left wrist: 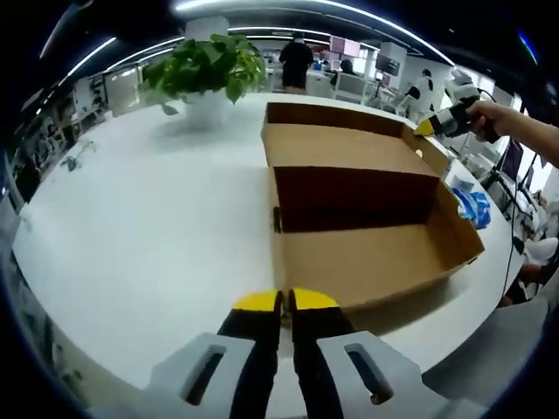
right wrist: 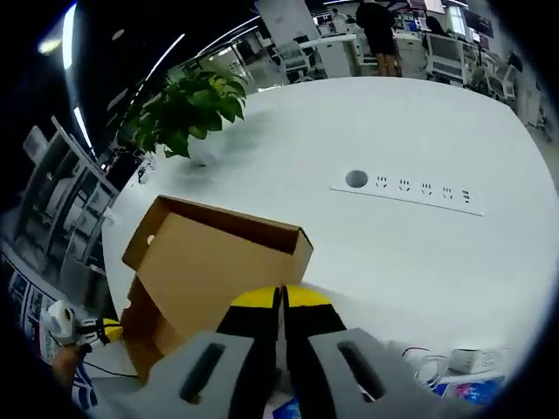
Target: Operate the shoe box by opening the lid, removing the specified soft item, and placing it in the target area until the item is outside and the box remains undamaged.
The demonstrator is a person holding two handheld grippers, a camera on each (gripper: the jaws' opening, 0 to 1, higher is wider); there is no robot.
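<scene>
While the shoe box (left wrist: pixel 358 205) is sitting open on the white table (left wrist: pixel 148 227), we're hovering both grippers nearby.
Left gripper (left wrist: pixel 286 301) and right gripper (right wrist: pixel 281 298) are pinching shut on nothing; potted plant (left wrist: pixel 205 70) is standing behind, socket strip (right wrist: pixel 406 188) well apart.

Shoe box (left wrist: pixel 358 201) ahead; bare table (left wrist: pixel 157 218) left.

Bright overhead strip lighting, sharp centre, fisheye-warped edges.
</scene>
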